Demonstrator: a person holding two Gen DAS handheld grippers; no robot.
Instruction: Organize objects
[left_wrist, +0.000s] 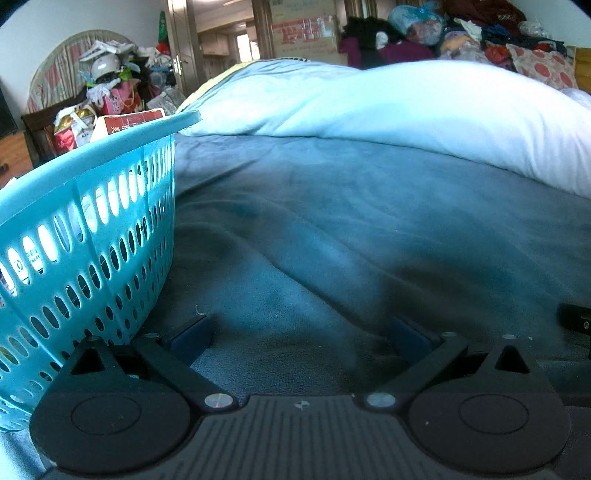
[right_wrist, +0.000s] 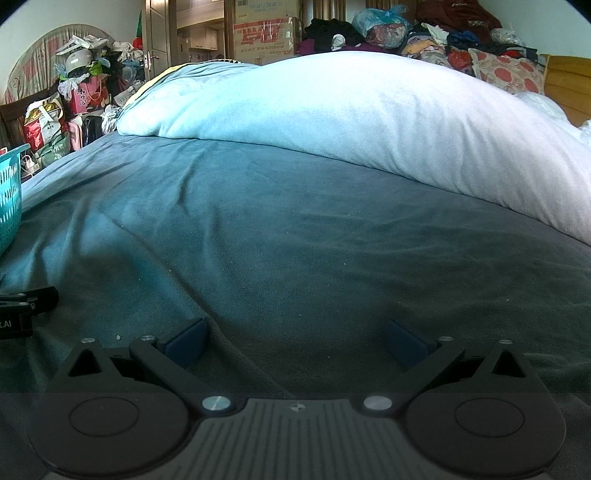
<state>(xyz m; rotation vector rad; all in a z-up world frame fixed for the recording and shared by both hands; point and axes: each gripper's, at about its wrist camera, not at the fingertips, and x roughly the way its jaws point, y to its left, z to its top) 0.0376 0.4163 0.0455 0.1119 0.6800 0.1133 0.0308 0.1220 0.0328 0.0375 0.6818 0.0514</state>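
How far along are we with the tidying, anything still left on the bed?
Done, as far as shows: the turquoise basket already holds boxed items, seen through its slots and over its rim. In hand: nothing; the left gripper and right gripper are both open and empty, low over the blue bedspread. Left: no loose items show on the bedspread; only the white duvet lies there.

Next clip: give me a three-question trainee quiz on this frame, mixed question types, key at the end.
1. True or false: the left gripper holds something between its jaws.
2. The turquoise basket stands on which side of the left gripper? A) left B) right C) straight ahead
3. Fill in: beyond both grippers, a pale ____ lies piled on the blue bedsheet.

Key: 1 false, both it and the right gripper are open and empty; 2 A; 3 duvet.
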